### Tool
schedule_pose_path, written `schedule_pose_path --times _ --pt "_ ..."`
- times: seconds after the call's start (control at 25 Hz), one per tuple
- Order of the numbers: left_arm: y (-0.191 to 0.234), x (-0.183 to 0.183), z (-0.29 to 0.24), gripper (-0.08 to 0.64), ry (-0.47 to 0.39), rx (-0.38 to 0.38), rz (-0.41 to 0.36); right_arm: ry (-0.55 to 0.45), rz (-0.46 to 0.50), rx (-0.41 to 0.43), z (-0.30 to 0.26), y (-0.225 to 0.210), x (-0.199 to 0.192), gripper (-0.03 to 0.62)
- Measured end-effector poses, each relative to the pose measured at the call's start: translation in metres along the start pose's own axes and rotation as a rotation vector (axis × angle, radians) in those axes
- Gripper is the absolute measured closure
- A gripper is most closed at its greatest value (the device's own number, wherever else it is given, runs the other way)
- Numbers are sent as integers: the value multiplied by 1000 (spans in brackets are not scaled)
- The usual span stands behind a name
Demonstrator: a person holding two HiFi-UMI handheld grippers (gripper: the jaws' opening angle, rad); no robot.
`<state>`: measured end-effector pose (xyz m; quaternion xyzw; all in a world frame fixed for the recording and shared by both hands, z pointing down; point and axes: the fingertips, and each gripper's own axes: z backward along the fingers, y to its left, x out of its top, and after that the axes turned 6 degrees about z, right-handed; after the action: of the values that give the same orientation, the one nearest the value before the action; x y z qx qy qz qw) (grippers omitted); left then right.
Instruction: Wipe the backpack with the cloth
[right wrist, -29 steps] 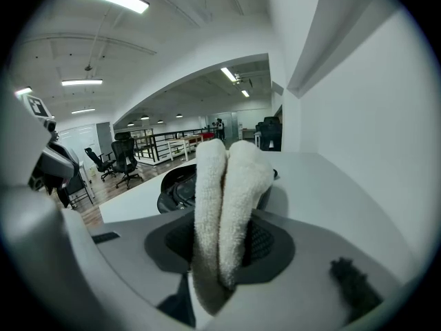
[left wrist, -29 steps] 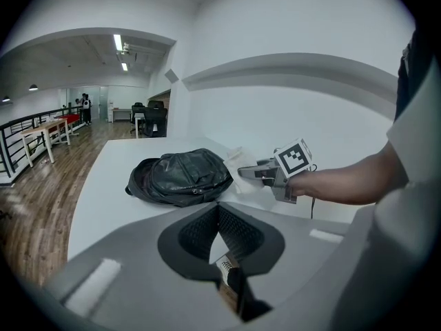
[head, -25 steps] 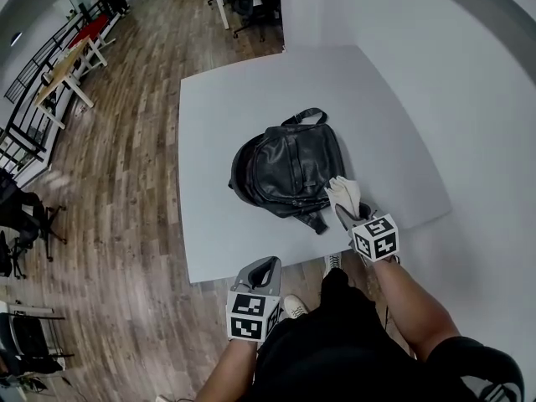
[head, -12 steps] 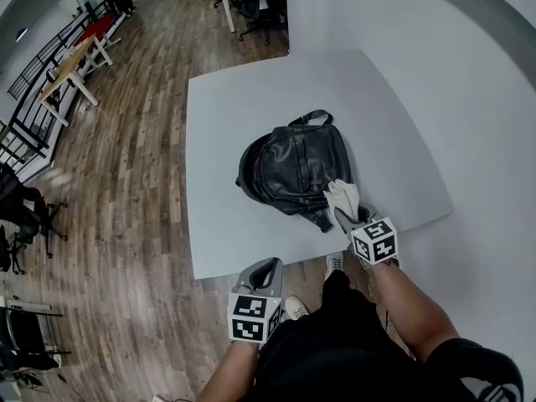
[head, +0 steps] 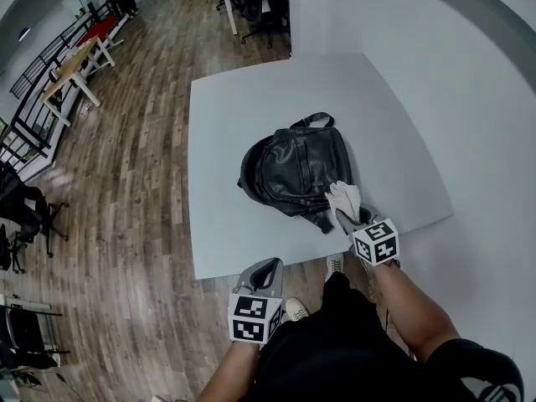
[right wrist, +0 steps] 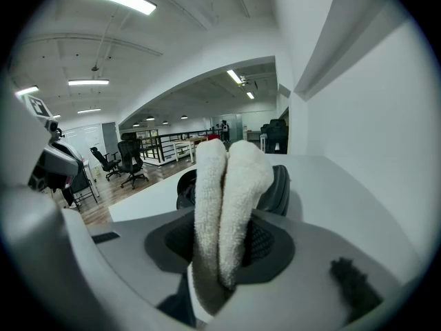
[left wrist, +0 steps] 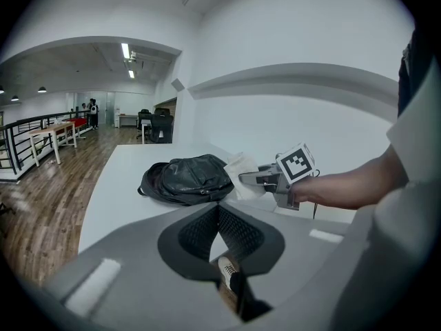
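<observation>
Right gripper (head: 352, 219): I clamp the one cloth (head: 344, 198), at the one backpack's (head: 295, 172) near corner.
Left gripper (head: 261, 270): jaws together, empty, well short of backpack.

You have one backpack (head: 295, 170), one cloth (head: 344, 198) and one counter (head: 243, 107), and you hold two grippers: left gripper (head: 266, 270), right gripper (head: 348, 220).

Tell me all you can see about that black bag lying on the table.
The backpack is black, with a creased, slightly shiny surface that looks like leather. It lies flat near the middle of the pale table, its carry loop pointing away from the person and a strap end trailing toward them. The white cloth, clamped in the right gripper, meets its near right edge.
</observation>
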<state>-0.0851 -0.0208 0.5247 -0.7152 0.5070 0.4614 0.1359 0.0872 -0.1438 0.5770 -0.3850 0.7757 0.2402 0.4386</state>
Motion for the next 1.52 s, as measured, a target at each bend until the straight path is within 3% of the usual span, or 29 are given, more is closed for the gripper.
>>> schedule_pose_path --times 0.36,0.64,1.16,1.52 --pt "4 10 1 552 -53 21 2 -64 9 -14 7 -2 25 471" --pt "11 33 0 552 -125 33 59 -143 18 42 -17 -2 88 471" --pt "62 38 -26 552 -134 200 153 -147 11 189 -169 -1 148 471" --pt "81 57 -36 552 -123 284 171 -90 -91 232 -256 -5 159 471"
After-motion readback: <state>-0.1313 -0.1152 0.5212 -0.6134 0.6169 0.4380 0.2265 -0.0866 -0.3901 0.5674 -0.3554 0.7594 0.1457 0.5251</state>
